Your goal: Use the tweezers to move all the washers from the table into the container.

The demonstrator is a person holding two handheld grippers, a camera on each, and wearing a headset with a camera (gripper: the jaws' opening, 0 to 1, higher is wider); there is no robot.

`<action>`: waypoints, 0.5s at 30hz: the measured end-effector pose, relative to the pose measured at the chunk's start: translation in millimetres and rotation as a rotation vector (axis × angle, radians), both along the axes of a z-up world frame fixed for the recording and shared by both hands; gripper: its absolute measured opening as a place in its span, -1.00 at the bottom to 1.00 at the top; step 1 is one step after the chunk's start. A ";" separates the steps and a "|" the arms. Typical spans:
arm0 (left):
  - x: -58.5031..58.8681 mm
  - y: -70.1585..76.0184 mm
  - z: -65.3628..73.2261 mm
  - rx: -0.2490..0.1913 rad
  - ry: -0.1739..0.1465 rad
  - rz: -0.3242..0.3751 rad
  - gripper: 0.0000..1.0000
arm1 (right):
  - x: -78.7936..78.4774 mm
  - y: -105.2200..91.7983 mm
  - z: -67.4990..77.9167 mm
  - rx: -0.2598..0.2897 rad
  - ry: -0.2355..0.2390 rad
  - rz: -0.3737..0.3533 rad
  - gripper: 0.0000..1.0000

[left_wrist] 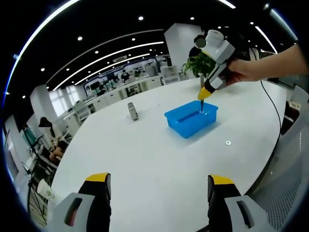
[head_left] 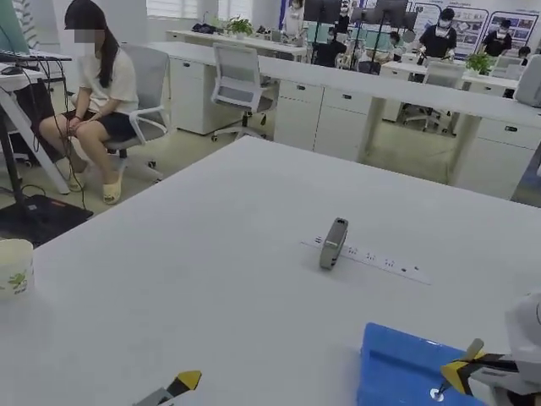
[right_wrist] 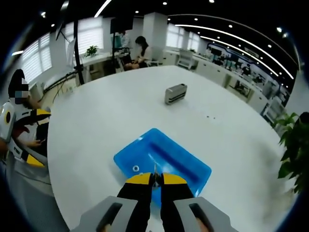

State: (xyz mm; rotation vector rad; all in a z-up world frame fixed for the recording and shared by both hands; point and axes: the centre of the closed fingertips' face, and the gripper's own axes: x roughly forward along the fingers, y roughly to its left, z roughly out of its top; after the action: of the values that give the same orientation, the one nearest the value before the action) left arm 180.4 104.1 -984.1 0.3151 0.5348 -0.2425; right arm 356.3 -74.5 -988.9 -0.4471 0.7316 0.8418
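Note:
A blue container (head_left: 397, 364) sits at the table's near right, also visible as container (left_wrist: 190, 118) and container (right_wrist: 166, 157). My right gripper (right_wrist: 155, 179) is shut on thin tweezers (right_wrist: 155, 169), which point down into the container. One washer (right_wrist: 135, 168) lies on the container's floor just left of the tweezers' tip. Another washer (left_wrist: 228, 143) lies on the table beside the container. The right gripper (left_wrist: 205, 93) hangs over the container's far side. My left gripper (left_wrist: 159, 186) stands open and empty, well back from the container; its yellow tip (head_left: 186, 381) shows at the bottom edge.
A grey box (head_left: 332, 243) stands on the table's socket strip beyond the container. A paper cup (head_left: 14, 266) sits at the far left edge. A person (head_left: 97, 93) sits on a chair past the table, with desks and chairs behind.

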 end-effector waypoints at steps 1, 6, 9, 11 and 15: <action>-0.1 0.1 -0.2 0.000 0.001 0.000 0.67 | -0.2 -0.2 -2.9 0.000 0.003 -0.007 -0.96; -0.1 0.5 -1.1 0.005 0.005 0.001 0.67 | 0.0 -1.9 -16.3 -0.012 0.009 -0.029 -0.96; -0.2 0.6 -1.9 0.003 0.009 0.002 0.67 | -0.1 -2.9 -26.2 -0.021 0.023 -0.033 -0.96; -0.4 0.2 -2.7 0.007 0.013 -0.001 0.67 | -0.4 -3.5 -30.8 -0.024 0.031 -0.035 -0.96; -0.3 1.2 -3.1 0.011 0.015 0.003 0.67 | -3.0 -2.5 -37.5 -0.029 0.043 -0.035 -0.96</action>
State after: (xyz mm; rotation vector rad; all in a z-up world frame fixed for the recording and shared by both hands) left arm 180.1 105.4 -987.2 0.3229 0.5512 -0.2388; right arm 353.3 -77.0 -1026.5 -0.4417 0.7899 0.8110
